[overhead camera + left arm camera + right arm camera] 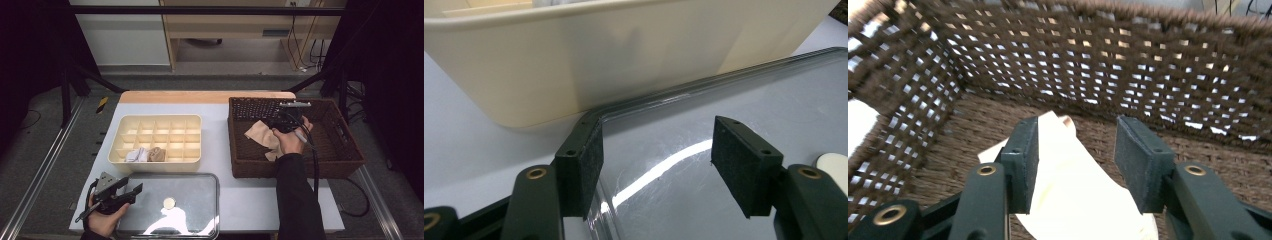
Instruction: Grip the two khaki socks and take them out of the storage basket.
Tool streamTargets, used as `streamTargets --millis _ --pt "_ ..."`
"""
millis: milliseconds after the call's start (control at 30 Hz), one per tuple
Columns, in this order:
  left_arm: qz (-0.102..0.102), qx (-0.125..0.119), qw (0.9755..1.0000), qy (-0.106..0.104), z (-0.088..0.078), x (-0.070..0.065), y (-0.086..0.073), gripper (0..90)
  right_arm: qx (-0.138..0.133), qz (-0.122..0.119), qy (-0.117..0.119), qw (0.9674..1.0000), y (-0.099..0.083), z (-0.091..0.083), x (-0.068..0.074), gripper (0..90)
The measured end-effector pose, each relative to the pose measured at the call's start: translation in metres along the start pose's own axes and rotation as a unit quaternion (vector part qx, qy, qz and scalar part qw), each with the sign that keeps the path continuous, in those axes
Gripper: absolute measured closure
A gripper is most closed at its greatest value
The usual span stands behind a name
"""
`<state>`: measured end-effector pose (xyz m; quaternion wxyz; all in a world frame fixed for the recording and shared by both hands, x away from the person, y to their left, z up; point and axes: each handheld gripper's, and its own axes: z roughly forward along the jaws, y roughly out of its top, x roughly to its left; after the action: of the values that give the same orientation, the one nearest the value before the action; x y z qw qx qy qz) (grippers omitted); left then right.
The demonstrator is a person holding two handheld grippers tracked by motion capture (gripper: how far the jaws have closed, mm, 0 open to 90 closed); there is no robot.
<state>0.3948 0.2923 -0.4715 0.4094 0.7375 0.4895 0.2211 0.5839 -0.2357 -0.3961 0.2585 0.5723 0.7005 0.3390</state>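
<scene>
One beige cloth (1073, 185) lies on the floor of the wicker basket (345, 150), directly under the right gripper (1075, 165), whose jaws stand apart astride it, not yet pinching. Well away from the basket, the left gripper (656, 165) rests open.

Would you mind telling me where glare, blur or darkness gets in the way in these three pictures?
High view: a bright reflection glares off the clear lid, and both side edges sink into black. Left gripper view: a white streak of glare runs across that lid; the cream organiser box looks soft. Right gripper view: the wicker basket is motion-blurred, and the beige cloth is nearly washed out.
</scene>
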Motion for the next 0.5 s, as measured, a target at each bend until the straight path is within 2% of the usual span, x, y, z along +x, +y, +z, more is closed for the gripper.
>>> streamTargets --millis 200,500 --pt "0.002 0.002 1.0000 0.002 0.000 0.000 0.000 37.2 0.037 -0.007 -0.010 0.9992 -0.006 0.011 -0.003 54.3" --pt "0.005 0.004 1.0000 0.004 0.001 0.000 0.000 37.2 0.084 -0.011 -0.021 0.9962 -0.013 0.020 -0.008 55.2"
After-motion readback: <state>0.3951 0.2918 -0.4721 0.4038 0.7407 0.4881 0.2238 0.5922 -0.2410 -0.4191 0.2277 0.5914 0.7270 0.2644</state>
